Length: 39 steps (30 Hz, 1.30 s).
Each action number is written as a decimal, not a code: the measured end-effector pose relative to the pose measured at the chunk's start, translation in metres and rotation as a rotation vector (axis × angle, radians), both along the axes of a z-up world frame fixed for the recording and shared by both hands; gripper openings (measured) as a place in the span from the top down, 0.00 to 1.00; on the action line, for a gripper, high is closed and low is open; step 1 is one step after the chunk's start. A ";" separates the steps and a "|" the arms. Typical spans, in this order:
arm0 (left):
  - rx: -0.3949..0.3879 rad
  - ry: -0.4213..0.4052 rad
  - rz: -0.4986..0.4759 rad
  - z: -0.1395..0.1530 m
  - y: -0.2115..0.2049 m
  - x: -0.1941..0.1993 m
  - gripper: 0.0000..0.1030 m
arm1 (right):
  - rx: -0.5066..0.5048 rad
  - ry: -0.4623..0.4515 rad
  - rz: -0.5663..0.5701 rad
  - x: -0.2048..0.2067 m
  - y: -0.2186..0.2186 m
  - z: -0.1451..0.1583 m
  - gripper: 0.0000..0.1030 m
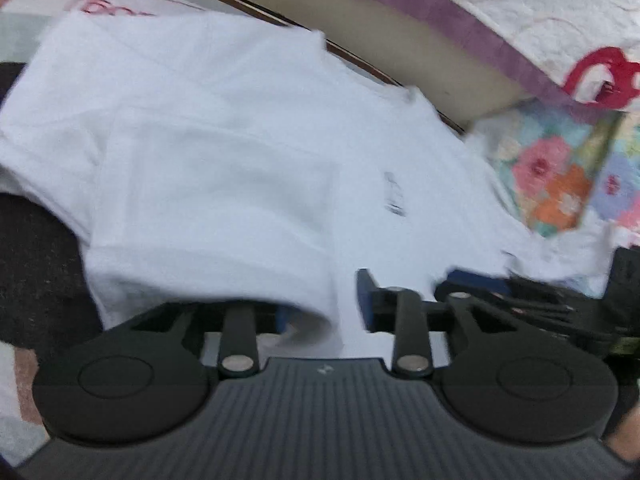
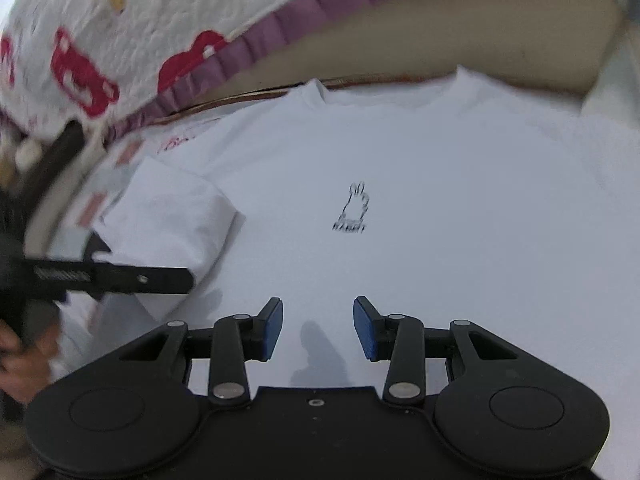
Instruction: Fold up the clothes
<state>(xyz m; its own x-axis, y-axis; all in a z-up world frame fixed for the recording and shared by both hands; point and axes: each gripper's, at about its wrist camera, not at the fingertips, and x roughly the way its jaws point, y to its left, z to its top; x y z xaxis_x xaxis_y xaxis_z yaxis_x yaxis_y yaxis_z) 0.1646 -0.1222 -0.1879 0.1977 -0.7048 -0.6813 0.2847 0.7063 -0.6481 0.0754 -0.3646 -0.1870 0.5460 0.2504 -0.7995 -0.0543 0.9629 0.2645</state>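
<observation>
In the left wrist view, a dark, coarse mat is lying at the far left. Next to it, a white T-shirt of soft, smooth knit is spreading across the floor, its sleeve folded inward into a flat rectangular flap with a rolled lower edge. That rolled edge is draping over the left finger of the left claw, hiding its blue pad; the right blue pad is standing clear of the cloth, so the jaws are parted and not clamping the fabric. A small black print is sitting on the shirt's chest, blurred here. Farther right, a curved purple band is edging a quilted white bedcover with red shapes, and a flowered cloth in pink, orange and blue is lying beside the shirt. The black links of the other claw are showing at the right edge.

In the right wrist view, a hand is holding the left claw's black body at the far left, one flat black finger reaching over the folded sleeve, a crumpled-looking white block. Rightward, the shirt's flat front is filling the middle, its print reading as a small rabbit outline above tiny letters. The right claw is hovering over the hem area with its blue rubbery pads spread apart, nothing between them, its shadow falling on the cloth.
</observation>
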 end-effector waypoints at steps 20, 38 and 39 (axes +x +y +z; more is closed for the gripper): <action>0.174 -0.233 0.302 0.026 0.080 0.002 0.42 | -0.234 -0.035 0.497 0.047 0.163 0.014 0.48; 0.147 -0.271 0.261 0.024 0.093 0.014 0.39 | -0.375 -0.482 -0.214 0.054 0.033 0.118 0.93; 0.157 -0.271 0.220 0.022 0.085 0.011 0.39 | -0.348 -0.440 -0.242 0.053 0.017 0.110 0.92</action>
